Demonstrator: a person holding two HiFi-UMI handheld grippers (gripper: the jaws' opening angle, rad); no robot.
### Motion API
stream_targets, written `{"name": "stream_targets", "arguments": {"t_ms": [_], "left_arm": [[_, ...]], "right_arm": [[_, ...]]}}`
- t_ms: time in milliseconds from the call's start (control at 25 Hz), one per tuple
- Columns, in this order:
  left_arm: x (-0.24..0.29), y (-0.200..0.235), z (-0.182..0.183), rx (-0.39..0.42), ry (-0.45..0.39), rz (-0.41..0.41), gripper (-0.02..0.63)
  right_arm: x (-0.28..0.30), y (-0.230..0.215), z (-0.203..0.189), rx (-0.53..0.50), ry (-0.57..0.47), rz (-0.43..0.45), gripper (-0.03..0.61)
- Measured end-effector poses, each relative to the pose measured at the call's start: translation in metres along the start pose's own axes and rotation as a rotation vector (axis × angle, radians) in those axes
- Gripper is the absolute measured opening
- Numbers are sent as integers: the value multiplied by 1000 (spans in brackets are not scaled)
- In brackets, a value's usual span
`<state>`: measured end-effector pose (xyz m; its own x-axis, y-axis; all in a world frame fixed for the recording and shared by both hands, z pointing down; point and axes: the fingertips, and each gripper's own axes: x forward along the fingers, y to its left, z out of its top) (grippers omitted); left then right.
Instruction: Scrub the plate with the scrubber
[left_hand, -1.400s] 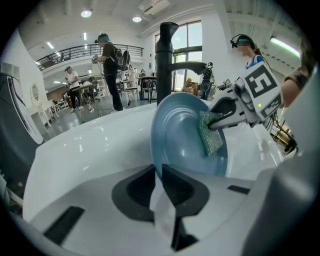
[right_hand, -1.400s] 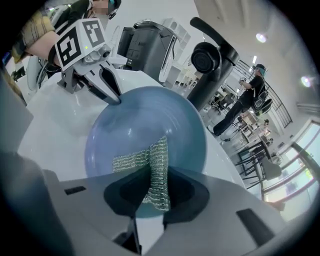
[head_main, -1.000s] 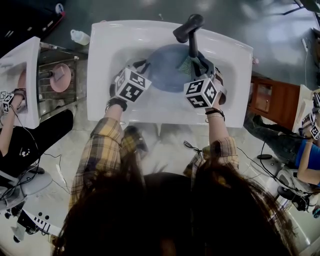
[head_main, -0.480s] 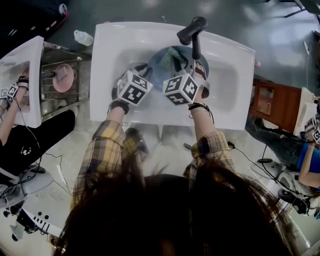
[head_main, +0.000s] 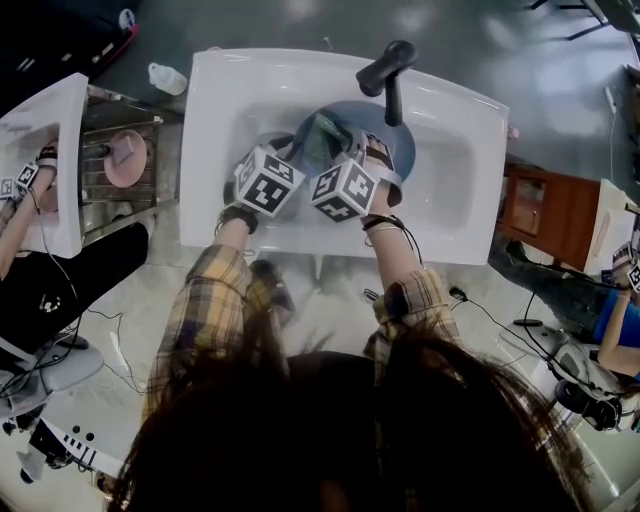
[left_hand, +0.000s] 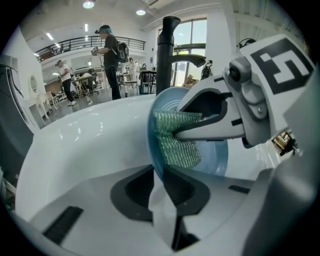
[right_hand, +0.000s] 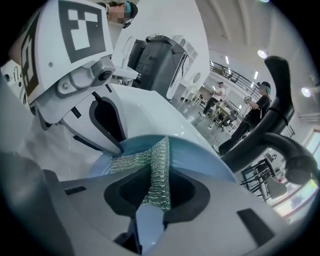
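Head view first: the white sink (head_main: 470, 150) fills the frame ahead of both tools, and the black faucet (head_main: 385, 70) arches just beyond the tips of the right hand-held gripper (head_main: 355, 145). The blue plate (head_main: 395, 140) sits inside the basin, under and between the two tools. From up here the marker cubes cover the jaws, so the grips can't be read.

Over to the left gripper view, and there it is! The left hand-held gripper (left_hand: 161, 175) has the plate's (left_hand: 215, 155) near rim pinched between its pads. Those jaws have just eased a touch wider, but the gap is narrow and the rim is still clamped in it. The plate rises from them at a tilt, and the faucet (left_hand: 167, 55) stands behind it. This view alone shows the other tool side-on: the right hand-held gripper (left_hand: 182, 120) reaches in from the right and presses the green mesh scrubber (left_hand: 175, 140) flat against the plate's face.

The right gripper view gives the other half. The jaws of the right hand-held gripper (right_hand: 155, 195) are closed tight on a fold of the scrubber (right_hand: 160, 170), and its free flap is spread leftward over the plate (right_hand: 200, 160). The left hand-held gripper (right_hand: 117, 147) bites the rim just beside that flap. The head view shows only a green patch of scrubber (head_main: 322, 135) between the two tools.
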<state>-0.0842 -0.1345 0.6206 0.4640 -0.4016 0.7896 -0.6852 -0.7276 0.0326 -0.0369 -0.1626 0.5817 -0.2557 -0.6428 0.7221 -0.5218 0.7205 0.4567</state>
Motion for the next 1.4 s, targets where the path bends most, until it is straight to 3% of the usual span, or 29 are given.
{"name": "stream_targets", "arguments": {"t_ms": [440,800,1080,1400], "left_arm": [[1,1,-2,-14,21,10,52],[2,1,-1,-19,19,9,52],[1,0,1,-10,12,3,52],[0,-2,2,4,10,-7,54]], "right_arm": [[-9,34,-37,11,88,130,92],[-22,35,-71,13,150,144,94],[-37,11,-94,46,170,81,100],[-56,-35,-110,75,187,-47,100]]}}
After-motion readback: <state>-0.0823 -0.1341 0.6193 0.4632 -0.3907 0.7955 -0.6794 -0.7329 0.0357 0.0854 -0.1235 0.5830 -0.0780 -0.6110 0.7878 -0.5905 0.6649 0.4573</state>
